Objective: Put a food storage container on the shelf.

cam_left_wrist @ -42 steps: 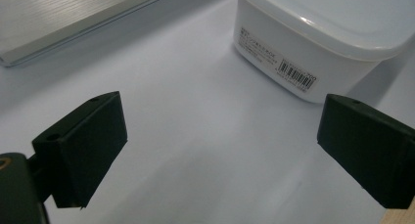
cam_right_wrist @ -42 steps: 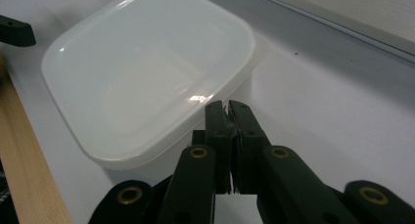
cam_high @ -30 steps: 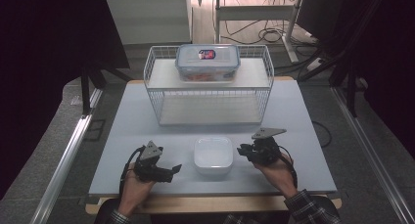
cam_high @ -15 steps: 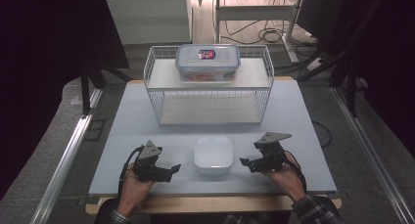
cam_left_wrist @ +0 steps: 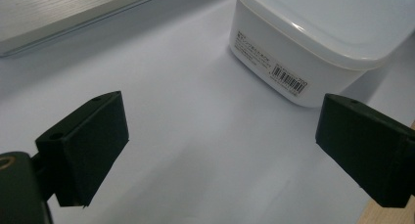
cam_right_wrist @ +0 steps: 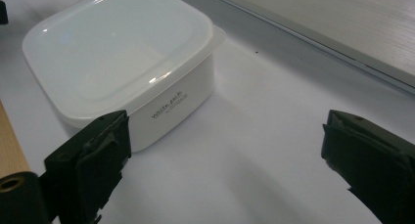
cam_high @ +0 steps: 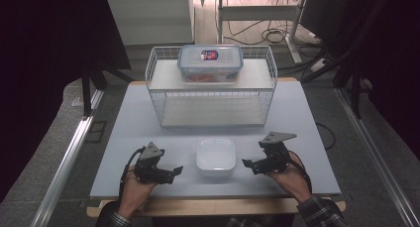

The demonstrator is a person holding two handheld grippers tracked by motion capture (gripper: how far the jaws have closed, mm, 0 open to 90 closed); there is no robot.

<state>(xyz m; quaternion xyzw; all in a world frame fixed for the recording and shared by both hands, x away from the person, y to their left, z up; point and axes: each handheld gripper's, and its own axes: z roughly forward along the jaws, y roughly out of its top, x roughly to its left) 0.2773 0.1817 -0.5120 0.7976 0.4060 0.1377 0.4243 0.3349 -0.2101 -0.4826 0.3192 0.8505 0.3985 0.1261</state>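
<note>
With the lidded square white plastic container (cam_high: 215,156) resting near-centre on the pale worktop (cam_high: 148,118), I'd bring my empty left hand-held gripper (cam_high: 171,171) and right hand-held gripper (cam_high: 247,163), whose jaws have just been opening, squarely onto its opposite walls.

Both hands rest low near the person's edge. The left gripper (cam_high: 174,171) points inward with its jaws wide apart. The right gripper (cam_high: 246,163) also points inward; its jaws have just been opening, nothing between them.
</note>
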